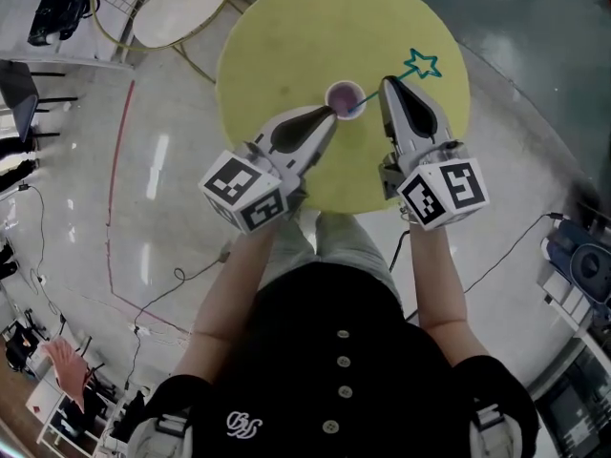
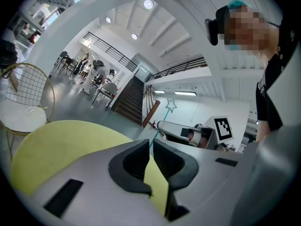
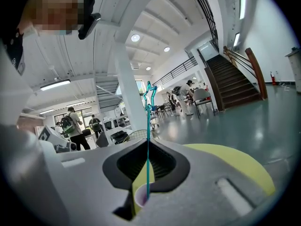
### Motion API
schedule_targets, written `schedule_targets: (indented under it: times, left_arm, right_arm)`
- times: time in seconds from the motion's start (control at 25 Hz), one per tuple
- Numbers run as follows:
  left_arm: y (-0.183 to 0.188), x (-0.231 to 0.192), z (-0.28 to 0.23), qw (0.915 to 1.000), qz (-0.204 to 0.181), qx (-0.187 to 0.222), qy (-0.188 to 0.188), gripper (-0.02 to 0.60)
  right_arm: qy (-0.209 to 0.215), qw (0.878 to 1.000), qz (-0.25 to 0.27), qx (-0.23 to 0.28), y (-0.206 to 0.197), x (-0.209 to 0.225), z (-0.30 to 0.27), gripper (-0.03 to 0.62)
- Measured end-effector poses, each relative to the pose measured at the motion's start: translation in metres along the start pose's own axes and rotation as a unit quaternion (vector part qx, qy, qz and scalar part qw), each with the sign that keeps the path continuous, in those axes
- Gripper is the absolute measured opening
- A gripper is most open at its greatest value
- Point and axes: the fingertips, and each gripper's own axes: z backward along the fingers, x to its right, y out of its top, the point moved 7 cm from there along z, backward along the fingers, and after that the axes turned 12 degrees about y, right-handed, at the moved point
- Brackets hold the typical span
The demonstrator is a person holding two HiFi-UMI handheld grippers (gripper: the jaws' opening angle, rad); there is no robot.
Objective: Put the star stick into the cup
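Observation:
A small purple cup [image 1: 344, 94] stands near the middle of the round yellow table [image 1: 286, 36]. My right gripper [image 1: 390, 83] is shut on the teal star stick [image 1: 387, 89]. The stick slants, with its star [image 1: 422, 63] up to the right and its lower end inside the cup's mouth. In the right gripper view the stick [image 3: 148, 126] runs straight up between the pads of my right gripper [image 3: 147, 147], from the cup [image 3: 139, 197] to the star [image 3: 150, 92]. My left gripper [image 1: 330, 113] rests its tips at the cup's near left rim. In its own view my left gripper [image 2: 150, 146] has its jaws together, and the cup is hidden.
A wire-frame chair with a round white seat [image 1: 179, 4] stands beyond the table's left edge. Cables [image 1: 181, 273] trail over the glossy floor on both sides of the person's legs. A dark case [image 1: 584, 265] sits at the right. People and a staircase [image 3: 235, 79] are far off.

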Motion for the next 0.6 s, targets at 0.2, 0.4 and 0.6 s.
schedule_targets:
  times: [0.2,0.4,0.6]
  left_arm:
    - [-0.009,0.002,-0.006,0.9999,0.011,-0.005,0.005,0.034]
    - [-0.014,0.005,-0.015,0.9997,0.021,-0.006,0.012,0.034]
    - [-0.017,0.008,-0.025,0.9997,0.024,-0.008,0.008,0.034]
  right_arm:
    - [0.009,1.0,-0.012,-0.01,-0.008,0.007,0.001,0.009]
    - [0.017,1.0,-0.017,-0.017,-0.014,0.015,0.001,0.009]
    - [0.021,0.999,-0.024,-0.024,-0.02,0.021,0.002,0.009]
